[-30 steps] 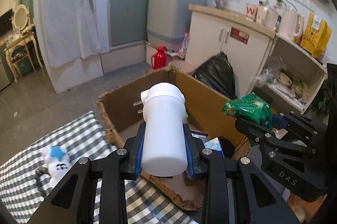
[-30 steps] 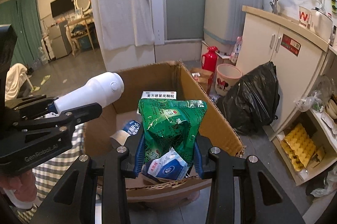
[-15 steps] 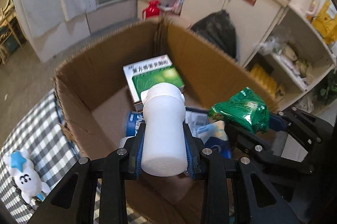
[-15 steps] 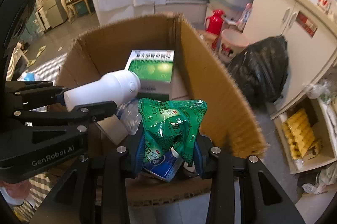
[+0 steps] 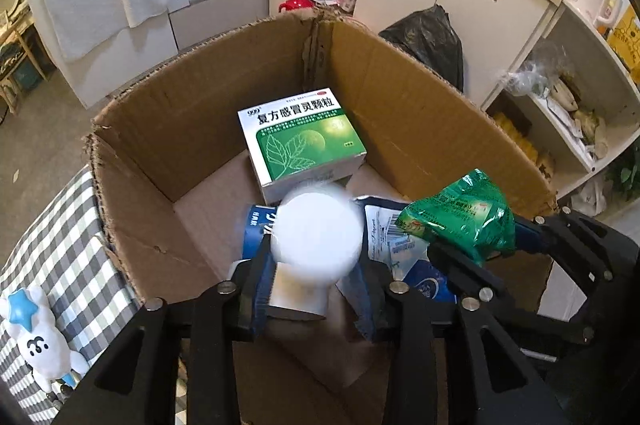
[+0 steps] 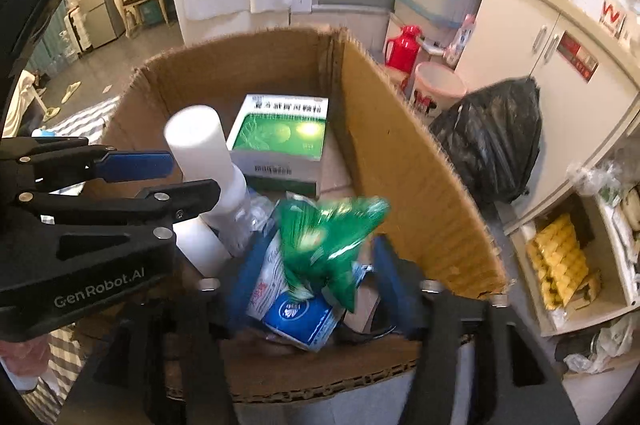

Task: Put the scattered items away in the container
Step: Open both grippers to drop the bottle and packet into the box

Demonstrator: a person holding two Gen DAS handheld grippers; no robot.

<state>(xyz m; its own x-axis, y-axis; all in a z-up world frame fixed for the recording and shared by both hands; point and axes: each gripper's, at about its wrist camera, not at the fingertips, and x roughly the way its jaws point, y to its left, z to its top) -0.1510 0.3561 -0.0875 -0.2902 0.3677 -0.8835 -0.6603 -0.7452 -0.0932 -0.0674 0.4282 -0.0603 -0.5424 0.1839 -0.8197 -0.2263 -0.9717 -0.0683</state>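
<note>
Two grippers hang over the box, both jaw pairs just opened and releasing. Between the fingers of my left gripper (image 5: 316, 289) the white plastic cylinder bottle (image 5: 318, 241) appears blurred; in the right-wrist view it is clear of the blue pads, so I judge it let go and dropping. Its long axis runs nearly along my pointing line, tilted, one end down toward the box floor, the flat end up toward me. My right gripper (image 6: 316, 289) is likewise spread: the crinkled green foil packet (image 6: 328, 237) is blurred between the fingers and touches neither pad, with a blue-and-white tissue pack (image 6: 300, 313) lying just beneath it. The packet's long axis runs up and down in my view, wider end away from me.

Ahead of both grippers, inside the brown cardboard box (image 5: 420, 113), a green-and-white medicine carton (image 5: 304, 141) lies flat against the far corner. To my left, outside the box, a small white toy with a blue star (image 5: 32, 341) rests on the checked cloth (image 5: 60, 245), not yet tidied.

To release well, I should hold both hands still above the opening until each item settles, then lift straight out without clipping the walls.
</note>
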